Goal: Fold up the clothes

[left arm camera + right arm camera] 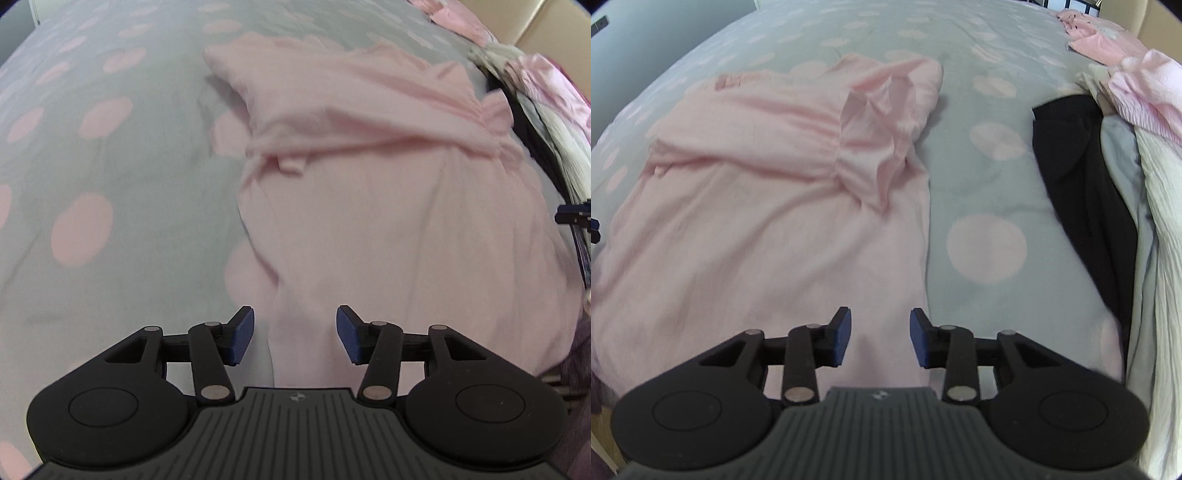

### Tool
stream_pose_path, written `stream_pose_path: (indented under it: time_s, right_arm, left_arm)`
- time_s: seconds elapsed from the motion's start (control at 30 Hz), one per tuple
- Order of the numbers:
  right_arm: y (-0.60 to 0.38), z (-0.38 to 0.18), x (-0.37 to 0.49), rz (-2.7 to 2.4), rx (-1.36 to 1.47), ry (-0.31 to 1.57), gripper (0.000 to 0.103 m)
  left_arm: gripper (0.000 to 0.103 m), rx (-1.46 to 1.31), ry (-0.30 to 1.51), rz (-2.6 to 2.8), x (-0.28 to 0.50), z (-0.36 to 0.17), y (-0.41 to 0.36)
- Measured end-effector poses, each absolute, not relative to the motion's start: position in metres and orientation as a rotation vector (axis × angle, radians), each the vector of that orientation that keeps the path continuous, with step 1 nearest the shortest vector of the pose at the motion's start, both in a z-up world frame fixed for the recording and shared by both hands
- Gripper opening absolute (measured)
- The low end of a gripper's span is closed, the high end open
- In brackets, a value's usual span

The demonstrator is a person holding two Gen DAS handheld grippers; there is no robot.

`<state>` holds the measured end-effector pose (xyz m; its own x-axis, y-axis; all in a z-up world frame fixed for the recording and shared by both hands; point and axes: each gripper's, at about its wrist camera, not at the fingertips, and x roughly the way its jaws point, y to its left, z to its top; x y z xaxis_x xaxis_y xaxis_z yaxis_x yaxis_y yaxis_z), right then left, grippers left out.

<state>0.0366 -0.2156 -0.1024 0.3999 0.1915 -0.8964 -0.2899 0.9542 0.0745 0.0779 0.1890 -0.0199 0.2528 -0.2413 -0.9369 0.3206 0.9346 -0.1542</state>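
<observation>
A pale pink, thin-fabric garment with ruffled sleeves (768, 192) is lying spread out on a grey-green bedspread printed with large pink dots (986, 184), its upper part and gathered sleeves at the far end and its plain lower part reaching toward both cameras. In the left wrist view the same garment (388, 206) is occupying the centre and right of the frame, with the spotted bedspread (110, 155) showing bare to its left. The left gripper (295, 335) is hovering over the near left edge of the garment with its blue-padded jaws standing wide apart and nothing between them. The right gripper (880, 338) is hovering over the near right edge of the garment, its jaws likewise spread apart and holding nothing; whether either tool is touching the cloth cannot be told. To the right of the garment, well apart across a strip of bedspread, a black cloth item (1082, 192) is lying against a pile of white and light pink crinkled fabrics (1152, 155). Both views are slightly blurred.
</observation>
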Motion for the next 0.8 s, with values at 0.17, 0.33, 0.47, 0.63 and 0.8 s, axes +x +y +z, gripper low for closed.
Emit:
stream_pose_path:
  time_s: [0.17,0.33,0.47,0.63,0.8]
  right_arm:
    - [-0.234,-0.108,0.012,0.292,-0.090,1.189,0.048]
    - [-0.252,-0.115,-0.010,0.277,-0.033,1.258,0.058]
    - [-0.254,-0.129,-0.025,0.284,-0.019,1.325,0.058]
    - [-0.242,-0.140,-0.038,0.327,-0.041,1.369,0.054]
    - [-0.233,-0.133,-0.046,0.376,-0.057,1.367,0.007]
  left_arm:
    - [0.049,0.113,1.354,-0.421,0.039,-0.037,0.194]
    - [0.050,0.139,1.415,-0.433,0.007,-0.046,0.196]
    - [0.056,0.162,1.425,-0.456,-0.009,-0.049,0.190]
    - [0.057,0.222,1.435,-0.498,-0.017,-0.051,0.173]
    - [0.022,0.256,1.482,-0.513,-0.019,-0.055,0.162]
